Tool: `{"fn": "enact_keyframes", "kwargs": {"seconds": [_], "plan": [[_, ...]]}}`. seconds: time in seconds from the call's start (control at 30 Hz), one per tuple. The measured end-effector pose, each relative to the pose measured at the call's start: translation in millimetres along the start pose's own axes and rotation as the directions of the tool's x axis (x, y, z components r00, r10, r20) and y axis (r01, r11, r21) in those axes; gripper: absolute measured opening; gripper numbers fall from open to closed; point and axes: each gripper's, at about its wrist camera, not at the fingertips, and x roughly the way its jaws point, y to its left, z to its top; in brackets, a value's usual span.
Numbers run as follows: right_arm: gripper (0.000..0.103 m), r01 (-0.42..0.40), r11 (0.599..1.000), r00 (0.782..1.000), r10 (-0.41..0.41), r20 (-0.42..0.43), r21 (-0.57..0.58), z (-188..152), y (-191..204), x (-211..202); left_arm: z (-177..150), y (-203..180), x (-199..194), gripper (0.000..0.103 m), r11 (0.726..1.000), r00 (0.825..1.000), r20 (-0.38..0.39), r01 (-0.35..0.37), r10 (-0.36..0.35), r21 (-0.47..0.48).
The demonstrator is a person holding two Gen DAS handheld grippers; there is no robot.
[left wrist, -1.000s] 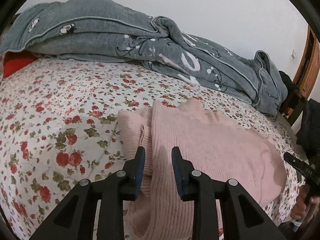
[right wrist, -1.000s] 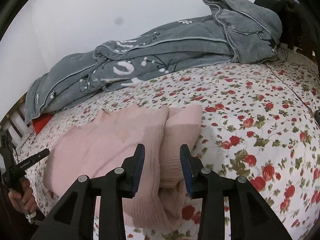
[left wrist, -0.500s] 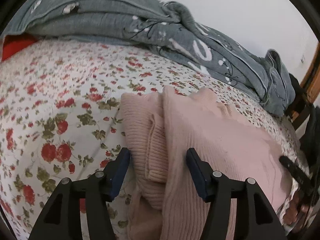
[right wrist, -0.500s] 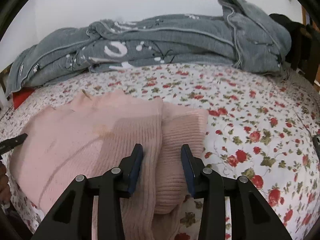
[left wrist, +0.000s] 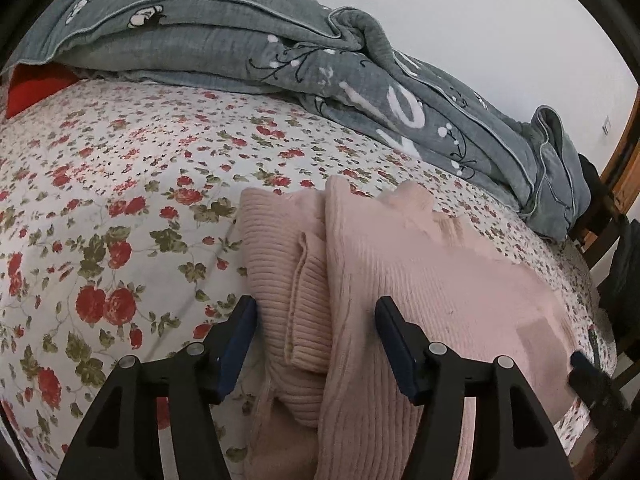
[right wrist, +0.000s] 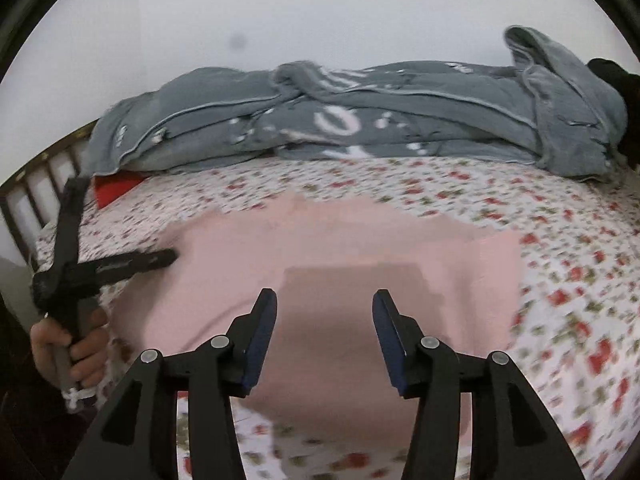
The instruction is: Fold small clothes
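A pink ribbed sweater [left wrist: 420,280] lies flat on the bed, one sleeve [left wrist: 288,272] folded in along its edge, cuff near the hem.

Left gripper [left wrist: 316,330] and right gripper [right wrist: 324,326] apparently gape wide.

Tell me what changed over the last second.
Both grippers opened wider: the left gripper now straddles the folded sleeve edge of the pink sweater, and the right gripper swung toward the sweater's middle. Neither grips cloth. The sweater, the grey quilt and the flowered sheet stayed put.
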Motion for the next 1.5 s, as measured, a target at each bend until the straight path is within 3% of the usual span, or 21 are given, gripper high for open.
{"fn": "enact_keyframes", "kwargs": {"seconds": [0.23,0.43,0.6,0.73,1.27,1.5], "plan": [[0.049,0.130,0.988,0.990,-0.133,-0.036,-0.089,-22.9,27.9,35.2,0.5,2.4,0.0,0.059,1.000,1.000,0.025,0.009,-0.009,0.001],[0.049,0.179,0.978,0.983,-0.181,-0.007,-0.110,-6.8,32.7,47.1,2.3,-0.8,-1.6,0.059,0.999,0.999,0.044,0.000,-0.002,0.041],[0.049,0.219,0.975,0.973,-0.221,-0.062,-0.045,12.2,30.7,76.7,4.8,4.5,1.8,0.059,0.999,0.999,0.030,0.016,-0.017,0.040],[0.049,0.249,0.967,0.966,-0.252,-0.055,-0.050,8.2,37.3,75.1,5.1,11.4,1.9,0.059,0.999,0.999,0.015,0.041,-0.041,0.015],[0.049,0.210,0.972,0.971,-0.220,-0.091,-0.109,-44.5,47.5,20.5,-1.1,9.1,1.0,0.059,0.998,0.998,-0.008,0.066,-0.066,0.010],[0.049,0.165,0.980,0.980,-0.175,-0.093,-0.112,-51.2,45.0,3.8,-1.5,5.4,2.0,0.060,0.998,0.999,-0.008,0.051,-0.050,0.026]]}}
